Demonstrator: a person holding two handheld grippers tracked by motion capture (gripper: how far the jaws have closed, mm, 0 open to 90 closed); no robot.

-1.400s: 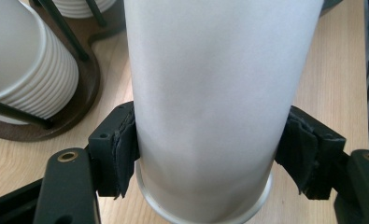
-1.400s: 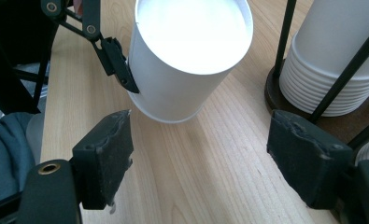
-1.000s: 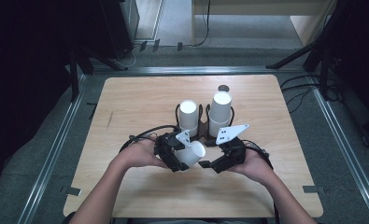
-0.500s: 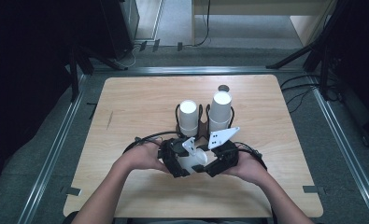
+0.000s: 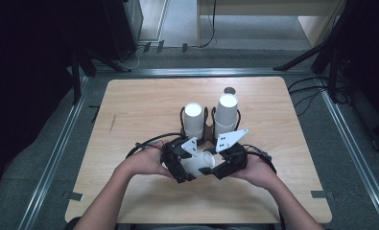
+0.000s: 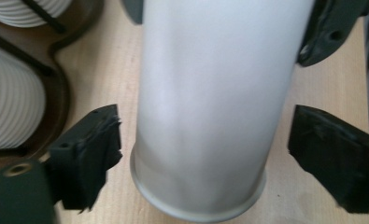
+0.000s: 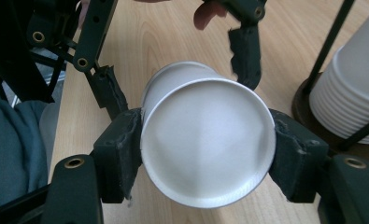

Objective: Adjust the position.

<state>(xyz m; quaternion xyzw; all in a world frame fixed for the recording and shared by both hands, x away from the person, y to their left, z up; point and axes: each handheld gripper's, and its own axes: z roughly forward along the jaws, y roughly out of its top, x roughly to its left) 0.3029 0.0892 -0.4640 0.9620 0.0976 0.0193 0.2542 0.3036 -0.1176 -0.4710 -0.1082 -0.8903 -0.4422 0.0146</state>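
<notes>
A white paper cup (image 5: 202, 163) lies on its side in the air between both grippers, just above the wooden table (image 5: 144, 105). My right gripper (image 7: 205, 149) is shut on the cup (image 7: 205, 144) near its base, with a pad pressed against each side. My left gripper (image 6: 205, 140) is open around the rim end of the cup (image 6: 210, 102), with a gap showing on both sides. In the high view the left gripper (image 5: 180, 165) and right gripper (image 5: 223, 165) face each other near the table's front.
Just behind the grippers, a dark wire holder (image 5: 208, 125) carries two stacks of white cups (image 5: 193, 117) (image 5: 226, 112). A small dark round spot (image 5: 230, 90) sits near the far edge. Bare wood lies to the left, right and front.
The two grippers have drawn closer together around the cup and shifted slightly toward the table's front. The cup stacks have not moved.
</notes>
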